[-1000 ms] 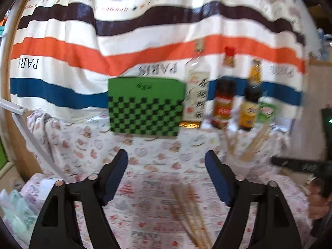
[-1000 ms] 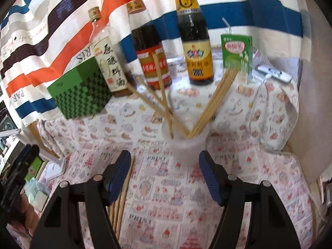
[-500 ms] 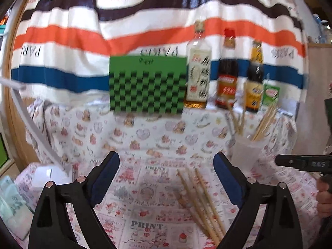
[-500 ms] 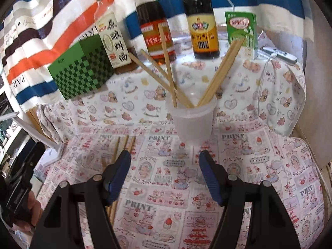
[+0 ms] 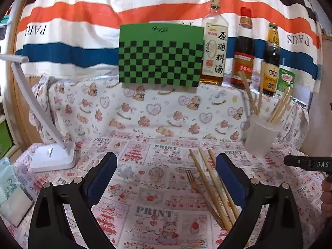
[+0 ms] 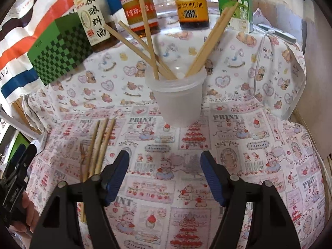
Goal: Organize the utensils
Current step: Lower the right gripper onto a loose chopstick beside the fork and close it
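Note:
Three wooden chopsticks (image 5: 209, 182) and a small wooden fork (image 5: 194, 183) lie on the printed cloth. They sit just inside the right finger of my left gripper (image 5: 166, 159), whose jaws are opening wide with only cloth between the tips. A frosted plastic cup (image 6: 178, 101) with several chopsticks standing in it is straight ahead of my right gripper (image 6: 165, 155), a short way beyond its tips. Its jaws are opening, and nothing is between them. The loose chopsticks (image 6: 99, 145) and fork (image 6: 83, 155) lie to its left. The cup (image 5: 262, 137) also shows in the left wrist view.
A green checked box (image 5: 160, 56), three sauce bottles (image 5: 243, 51) and a green drink carton (image 5: 286, 83) line the raised back. A white desk lamp base (image 5: 54, 157) stands at left, with a tissue pack (image 5: 10, 191) near the corner. A white device with a cable (image 6: 278, 33) lies back right.
Both grippers have come down toward the cloth, and the cup and loose chopsticks look closer. The left jaws have spread wider. The right jaws look about the same.

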{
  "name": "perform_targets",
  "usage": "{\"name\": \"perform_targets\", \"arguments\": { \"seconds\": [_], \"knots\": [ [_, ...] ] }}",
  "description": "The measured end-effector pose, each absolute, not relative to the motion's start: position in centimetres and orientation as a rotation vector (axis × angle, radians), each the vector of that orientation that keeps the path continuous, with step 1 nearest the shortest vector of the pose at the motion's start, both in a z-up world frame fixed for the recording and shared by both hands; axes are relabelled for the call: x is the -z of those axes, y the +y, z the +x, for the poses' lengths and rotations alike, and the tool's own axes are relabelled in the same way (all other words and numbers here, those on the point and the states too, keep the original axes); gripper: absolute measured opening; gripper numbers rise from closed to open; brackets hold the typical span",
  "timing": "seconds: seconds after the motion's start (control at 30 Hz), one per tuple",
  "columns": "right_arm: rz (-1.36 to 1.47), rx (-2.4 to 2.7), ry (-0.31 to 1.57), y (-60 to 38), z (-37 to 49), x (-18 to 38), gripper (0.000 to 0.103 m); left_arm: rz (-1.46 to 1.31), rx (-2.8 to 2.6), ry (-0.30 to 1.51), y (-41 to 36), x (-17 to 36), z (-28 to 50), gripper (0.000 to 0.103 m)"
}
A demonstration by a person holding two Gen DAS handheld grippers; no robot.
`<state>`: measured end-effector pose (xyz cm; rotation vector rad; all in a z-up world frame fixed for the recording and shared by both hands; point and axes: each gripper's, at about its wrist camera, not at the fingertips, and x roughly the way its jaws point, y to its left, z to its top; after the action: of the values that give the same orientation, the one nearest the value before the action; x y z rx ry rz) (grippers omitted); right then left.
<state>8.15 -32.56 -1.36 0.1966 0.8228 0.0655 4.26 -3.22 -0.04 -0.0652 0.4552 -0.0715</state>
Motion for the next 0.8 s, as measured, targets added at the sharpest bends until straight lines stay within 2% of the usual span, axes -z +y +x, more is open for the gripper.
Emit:
{"name": "perform_targets", "arguments": {
  "seconds": [0.27,0.43,0.53,0.8],
  "knots": [
    [0.198,-0.061,0.848,-32.5,8.5,1.9,0.076,-0.101,0.038,0.455,-2.5,0.2,4.4,0.097],
    [0.182,-0.07,0.85,-32.0,8.5,2.1,0.081,-0.122,0.035,0.462,-2.1,0.3,4.5,0.102],
    [0.176,-0.076,0.848,-31.7,8.5,2.3,0.093,-0.152,0.025,0.462,-1.5,0.2,4.5,0.102],
    [0.171,-0.186,0.9,-30.2,8.6,4.2,0.094,-0.25,-0.029,0.56,0.6,1.4,5.9,0.102]
  ]
}}
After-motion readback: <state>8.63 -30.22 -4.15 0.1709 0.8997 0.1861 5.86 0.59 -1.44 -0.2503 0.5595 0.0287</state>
